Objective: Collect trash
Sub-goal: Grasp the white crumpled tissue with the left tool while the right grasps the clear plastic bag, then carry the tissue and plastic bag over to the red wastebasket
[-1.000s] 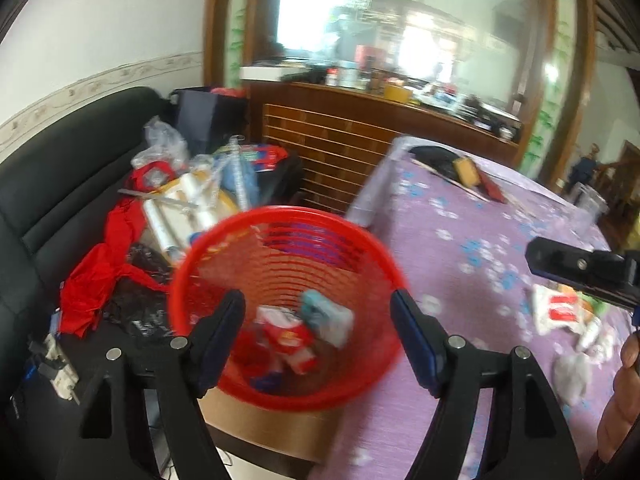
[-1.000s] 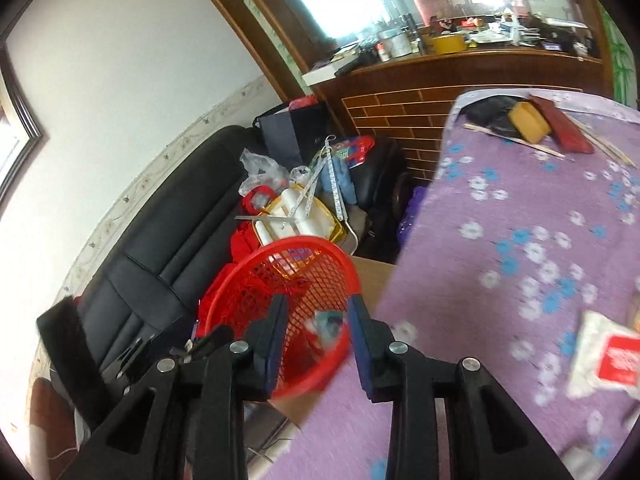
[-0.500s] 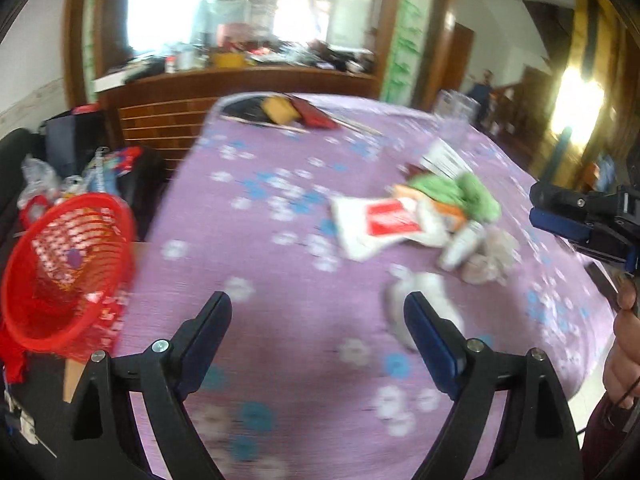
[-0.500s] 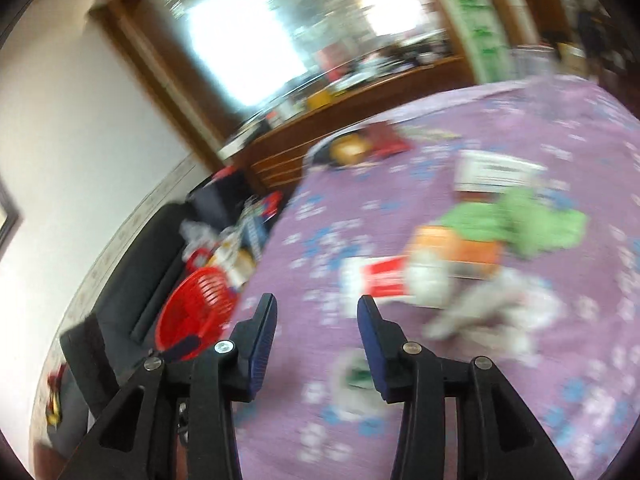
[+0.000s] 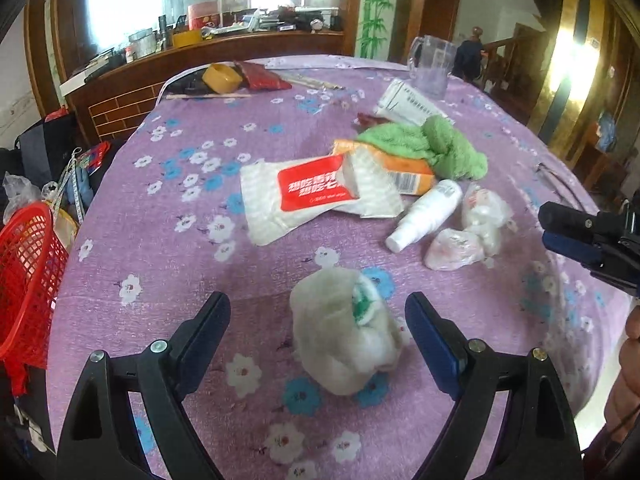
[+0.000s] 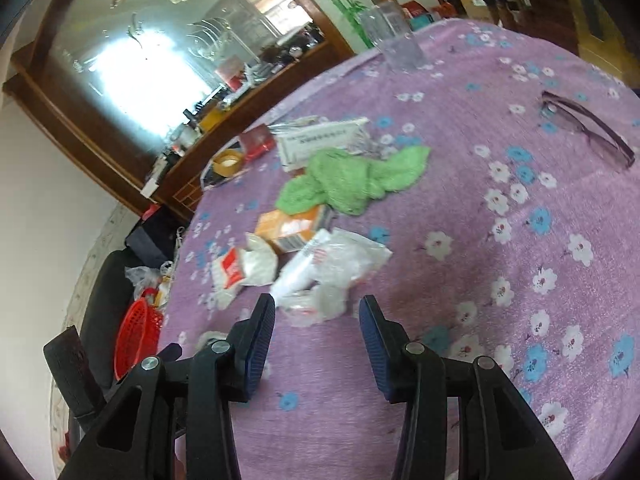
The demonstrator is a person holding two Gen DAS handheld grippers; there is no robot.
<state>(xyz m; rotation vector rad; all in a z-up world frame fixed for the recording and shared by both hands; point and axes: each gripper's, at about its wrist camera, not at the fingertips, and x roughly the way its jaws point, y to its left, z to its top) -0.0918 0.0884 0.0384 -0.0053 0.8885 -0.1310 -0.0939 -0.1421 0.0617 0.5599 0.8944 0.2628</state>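
Left wrist view: left gripper [image 5: 318, 322] swung from red basket [image 5: 28, 280] (now at desk edge) back over the desk [image 5: 160, 264], jaws spread astride crumpled white wad [image 5: 346, 332]. Right gripper [image 6: 316, 326] was empty, jaws spread. Next pickup likely.

Swung away from the red mesh plastic basket [image 5: 28, 280] at the table edge, both now over the purple flowered tablecloth [image 5: 168, 248], left jaws bracketing a crumpled white tissue wad [image 5: 344, 340], right jaws spread wider.
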